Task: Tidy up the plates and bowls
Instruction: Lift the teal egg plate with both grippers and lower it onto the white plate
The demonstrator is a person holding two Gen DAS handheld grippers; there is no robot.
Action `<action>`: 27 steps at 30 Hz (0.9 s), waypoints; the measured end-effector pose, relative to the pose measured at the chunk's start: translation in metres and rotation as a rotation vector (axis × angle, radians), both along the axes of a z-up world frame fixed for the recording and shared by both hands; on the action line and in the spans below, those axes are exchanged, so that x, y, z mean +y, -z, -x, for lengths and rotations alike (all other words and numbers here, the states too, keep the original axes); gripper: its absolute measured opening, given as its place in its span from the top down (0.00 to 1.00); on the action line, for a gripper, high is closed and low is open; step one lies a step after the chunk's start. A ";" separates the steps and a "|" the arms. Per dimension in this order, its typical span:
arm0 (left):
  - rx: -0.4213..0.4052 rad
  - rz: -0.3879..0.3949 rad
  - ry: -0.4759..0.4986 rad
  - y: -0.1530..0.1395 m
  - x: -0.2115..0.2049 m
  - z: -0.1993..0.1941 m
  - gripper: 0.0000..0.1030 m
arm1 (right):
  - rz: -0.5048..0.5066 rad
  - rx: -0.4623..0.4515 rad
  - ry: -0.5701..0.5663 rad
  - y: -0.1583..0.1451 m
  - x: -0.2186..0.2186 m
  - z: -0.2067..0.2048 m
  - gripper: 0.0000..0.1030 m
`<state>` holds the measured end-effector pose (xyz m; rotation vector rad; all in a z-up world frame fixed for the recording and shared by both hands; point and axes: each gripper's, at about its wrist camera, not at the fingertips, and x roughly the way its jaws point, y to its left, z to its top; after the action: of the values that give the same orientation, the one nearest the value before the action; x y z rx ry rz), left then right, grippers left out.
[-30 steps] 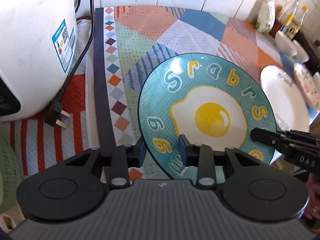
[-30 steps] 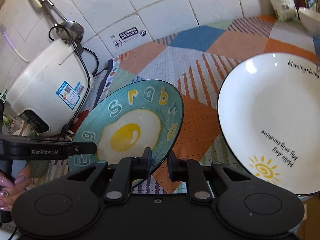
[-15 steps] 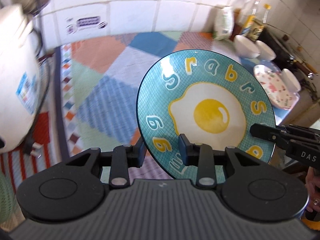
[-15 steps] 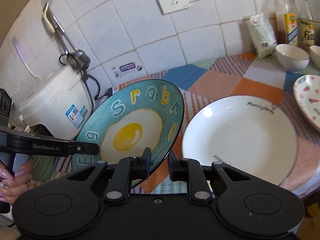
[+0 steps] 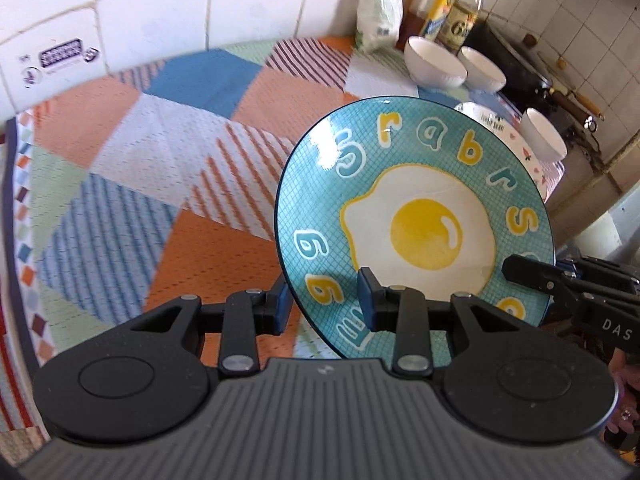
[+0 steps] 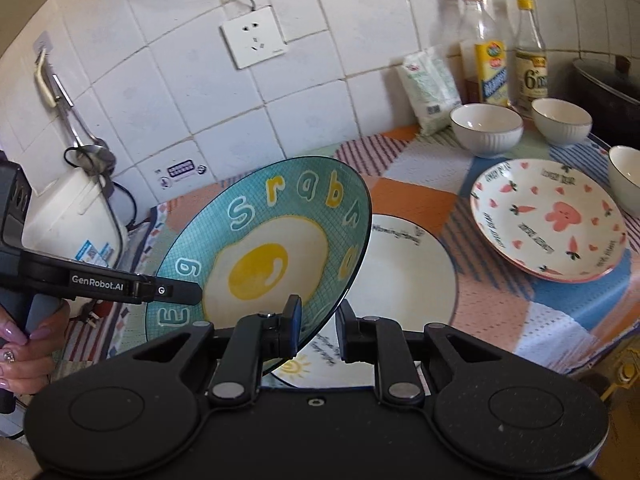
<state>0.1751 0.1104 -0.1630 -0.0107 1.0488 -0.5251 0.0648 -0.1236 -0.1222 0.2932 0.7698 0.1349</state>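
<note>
Both grippers hold the teal fried-egg plate (image 5: 416, 232) by opposite rims, tilted, in the air above the counter. My left gripper (image 5: 324, 306) is shut on its near rim. My right gripper (image 6: 318, 320) is shut on the other rim of the same plate (image 6: 264, 256). A white plate with a sun drawing (image 6: 408, 280) lies on the cloth just under and right of the teal plate. A pink rabbit-and-carrot plate (image 6: 548, 224) lies further right. White bowls (image 6: 486, 130) (image 6: 560, 120) (image 6: 626, 184) stand behind and beside it.
A patchwork cloth (image 5: 160, 168) covers the counter. A white rice cooker (image 6: 68, 220) stands at the left by the tiled wall. Bottles (image 6: 490, 68) and a bag (image 6: 430, 88) stand at the back. A dark pot (image 6: 608, 84) is at far right.
Both grippers have carried the teal plate up and to the right, away from the rice cooker toward the white and pink plates. The grip on it is unchanged.
</note>
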 end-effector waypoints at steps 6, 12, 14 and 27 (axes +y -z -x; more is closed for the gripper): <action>0.050 -0.033 -0.013 0.016 -0.020 -0.012 0.68 | -0.010 0.047 0.005 0.018 -0.013 -0.004 0.77; 0.098 -0.063 -0.003 0.030 -0.030 -0.021 0.68 | 0.004 0.086 0.000 0.031 -0.020 -0.008 0.77; 0.118 -0.075 0.005 0.033 -0.033 -0.025 0.68 | 0.005 0.105 0.002 0.035 -0.022 -0.010 0.77; 0.179 -0.142 0.017 0.042 -0.048 -0.045 0.67 | 0.025 0.246 0.022 0.040 -0.024 -0.034 0.75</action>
<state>0.2206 0.0628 -0.2045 0.0774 1.2608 -0.4702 0.0983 -0.1475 -0.1620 0.2981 1.0109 0.0685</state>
